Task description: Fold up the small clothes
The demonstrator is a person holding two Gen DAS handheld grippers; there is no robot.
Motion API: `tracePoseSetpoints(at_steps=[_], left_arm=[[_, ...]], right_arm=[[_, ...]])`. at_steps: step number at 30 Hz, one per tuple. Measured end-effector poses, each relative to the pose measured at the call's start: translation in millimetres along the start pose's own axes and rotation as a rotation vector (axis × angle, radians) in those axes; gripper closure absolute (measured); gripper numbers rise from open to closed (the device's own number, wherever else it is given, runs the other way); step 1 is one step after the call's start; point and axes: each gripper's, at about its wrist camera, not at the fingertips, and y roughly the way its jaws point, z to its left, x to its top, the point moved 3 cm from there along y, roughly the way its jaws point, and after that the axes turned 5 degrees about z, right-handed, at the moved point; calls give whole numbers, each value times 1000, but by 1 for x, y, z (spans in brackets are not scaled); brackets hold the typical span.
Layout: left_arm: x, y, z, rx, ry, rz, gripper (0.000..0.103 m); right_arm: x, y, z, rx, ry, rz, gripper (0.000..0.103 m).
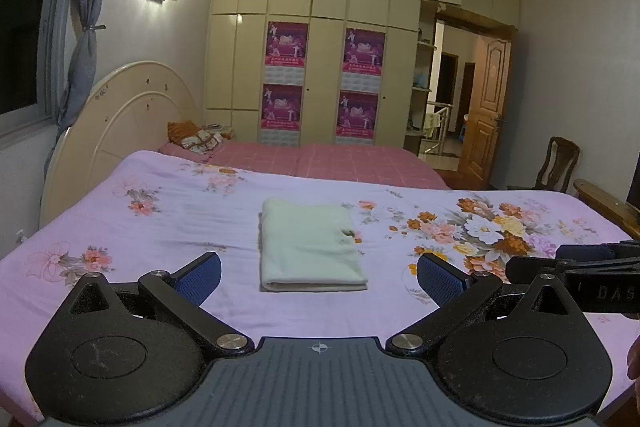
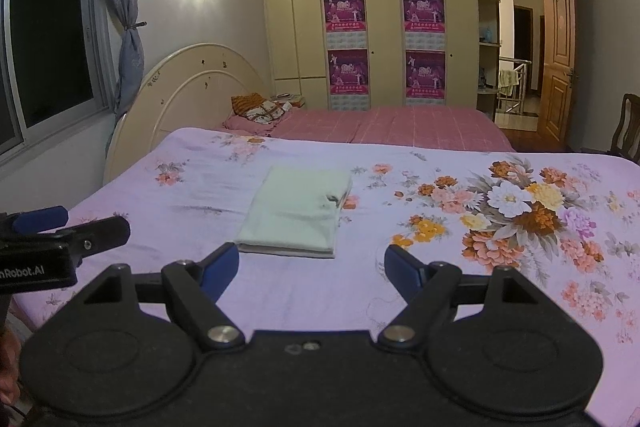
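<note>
A pale green garment (image 1: 310, 247) lies folded into a flat rectangle on the lilac floral bedsheet (image 1: 160, 211); a small dark tag shows near its right edge. My left gripper (image 1: 319, 277) hovers just short of the garment's near edge, open, nothing between its blue pads. In the right wrist view the same garment (image 2: 296, 213) lies ahead and slightly left on the bedsheet (image 2: 400, 287). My right gripper (image 2: 312, 267) stands open and empty, short of the garment's near edge. Each gripper shows at the edge of the other's view.
A cream headboard (image 1: 120, 123) stands at the left. Beyond lies a pink checked bed (image 1: 340, 159) with a small pile of clothes (image 1: 196, 137). A wardrobe wall (image 1: 320, 27) is behind, an open wooden door (image 1: 486, 107) and chair (image 1: 558, 163) at right.
</note>
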Motion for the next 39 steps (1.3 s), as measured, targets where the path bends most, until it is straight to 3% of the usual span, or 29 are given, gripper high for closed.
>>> tracePoseSetpoints(at_steps=[39], left_arm=[[0,4,0,-7,18,0,0]], right_arm=[[1,-6,-6,-11,1,-10,23]])
